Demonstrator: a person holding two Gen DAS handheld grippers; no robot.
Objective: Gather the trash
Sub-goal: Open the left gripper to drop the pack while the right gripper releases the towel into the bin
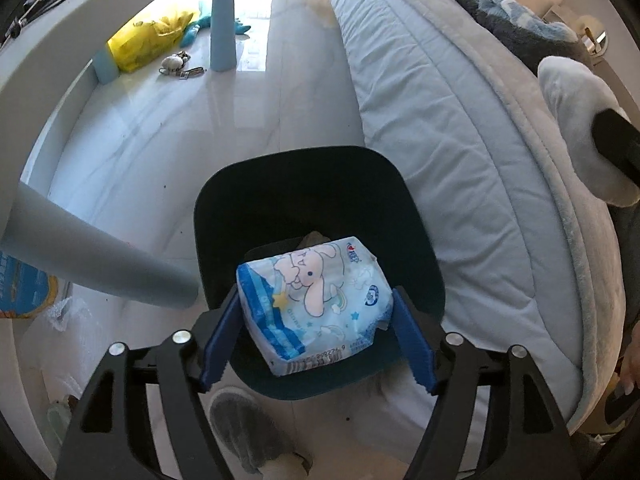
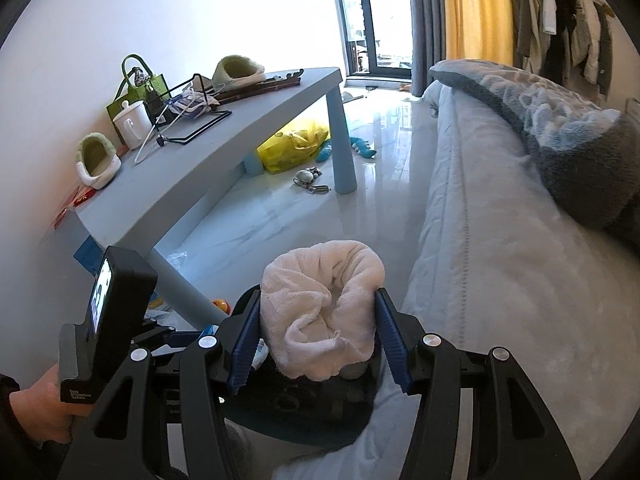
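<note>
Dark square bin (image 1: 320, 184) — cartoon-printed blue tissue pack (image 1: 316, 300) dropped in, left gripper (image 1: 318, 334) released; right gripper (image 2: 318, 340) grasping white crumpled towel (image 2: 324, 308) — yellow bag (image 1: 146, 38) remains at 11 o'clock.

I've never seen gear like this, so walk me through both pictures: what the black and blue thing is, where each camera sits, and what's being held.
A person holds a two-finger gripper in each hand; each carries a camera looking along its blue fingers. The left wrist view shows the left gripper over a dark bin, a tissue pack between its open fingers, seemingly not squeezed. The right wrist view shows the right gripper clamped on a crumpled white cloth. Beyond stands a blue table with slippers and a mug.
</note>
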